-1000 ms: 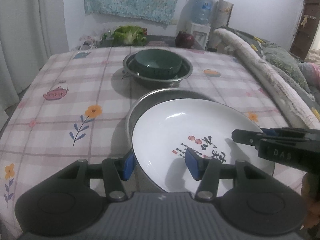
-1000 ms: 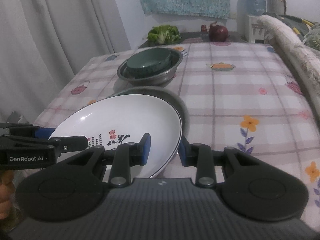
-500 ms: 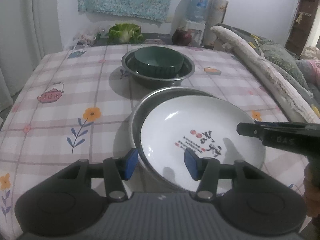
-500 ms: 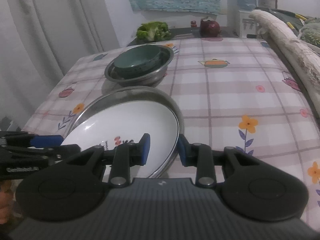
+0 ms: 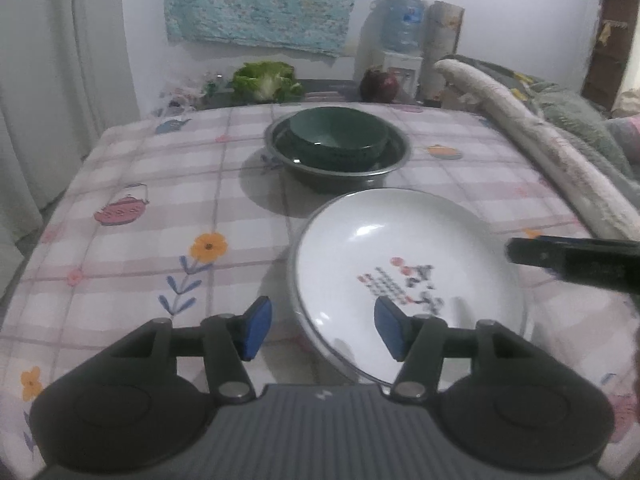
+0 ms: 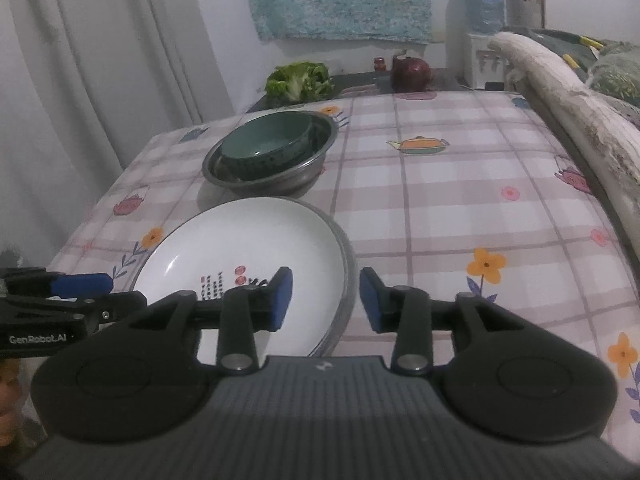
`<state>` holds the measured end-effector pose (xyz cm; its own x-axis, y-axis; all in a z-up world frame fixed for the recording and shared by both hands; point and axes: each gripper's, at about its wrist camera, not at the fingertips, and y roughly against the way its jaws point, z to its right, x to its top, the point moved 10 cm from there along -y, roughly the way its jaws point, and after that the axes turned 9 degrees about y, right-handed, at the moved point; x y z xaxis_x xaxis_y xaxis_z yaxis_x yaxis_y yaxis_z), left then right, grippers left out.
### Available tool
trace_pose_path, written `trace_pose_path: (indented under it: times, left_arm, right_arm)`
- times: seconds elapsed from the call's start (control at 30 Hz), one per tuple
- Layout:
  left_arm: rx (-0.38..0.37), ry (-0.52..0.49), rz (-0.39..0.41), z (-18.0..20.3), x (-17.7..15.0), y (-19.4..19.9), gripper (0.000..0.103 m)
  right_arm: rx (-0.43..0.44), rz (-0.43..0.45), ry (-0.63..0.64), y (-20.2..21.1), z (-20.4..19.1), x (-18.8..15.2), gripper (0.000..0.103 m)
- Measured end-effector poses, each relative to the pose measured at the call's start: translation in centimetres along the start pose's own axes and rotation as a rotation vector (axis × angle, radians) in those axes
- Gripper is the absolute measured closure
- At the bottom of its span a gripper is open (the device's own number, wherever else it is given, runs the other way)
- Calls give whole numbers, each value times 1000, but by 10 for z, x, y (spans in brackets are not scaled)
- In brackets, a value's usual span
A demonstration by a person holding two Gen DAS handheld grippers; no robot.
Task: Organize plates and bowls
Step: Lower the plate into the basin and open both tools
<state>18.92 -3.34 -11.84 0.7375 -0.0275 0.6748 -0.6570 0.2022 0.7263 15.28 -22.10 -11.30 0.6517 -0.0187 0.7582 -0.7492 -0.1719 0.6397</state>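
Here we are over the checked tablecloth (image 5: 140, 184), and the white plate (image 5: 404, 280) with its printed red-and-black motif sits nested in a shallow steel basin (image 6: 347, 280) near the front edge of the table, its rim just showing around the plate's edge. The left gripper (image 5: 320, 330) hovers at the plate's near left rim, jaws spread wide: one blue pad (image 5: 256, 328) hangs outside the basin over the cloth, the other above the plate's inner surface, and neither pad is gripping anything. Over on the other side, the right gripper (image 6: 326, 300) straddles the plate's right rim, also parted, with its left blue pad (image 6: 282, 298) over the white surface and the other pad outside the basin; the gap is clear on both sides of the rim, so nothing is held there either. Each gripper shows up in the other's view: the right gripper comes in as a dark bar from the right edge of the left wrist camera, and the left one pokes in from the left of the right wrist camera. Farther back, mid-table, a dark green bowl (image 5: 338, 136) rests inside a deeper steel bowl (image 5: 396, 160), well apart from the plate. Beyond the table's far end lie leafy greens (image 6: 300, 80) and a dark red round object (image 6: 412, 74), with a water jug (image 5: 402, 22) against the wall.
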Motion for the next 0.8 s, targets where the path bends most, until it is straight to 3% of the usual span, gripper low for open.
trace_pose_path:
  times: [0.1,0.2,0.3,0.37,0.47,0.8]
  left_arm:
    - [50,1,-1,-8,1,-16,46]
    - [50,13,-42,-12,-1,-31,49]
    - [0,46,-57,-10,0,-36,59]
    - [-20,52,-61,-7,1,-38,69]
    - [-15,62,-68,-6,2,-39,69]
    - [-64,54,-109,15,1,-43,70]
  right_arm:
    - [2,-27,-67,-8,10,-8,60]
    - [25,-49,-123,-18,17,-15,60]
    - [51,-70,-124,-30,13,-20,60]
    - [73,-84,-122,-38,9,-22,66]
    - [114,-94,-118,-44,2,-23,78]
    - [89,-102,-133,-34,19,-26,79]
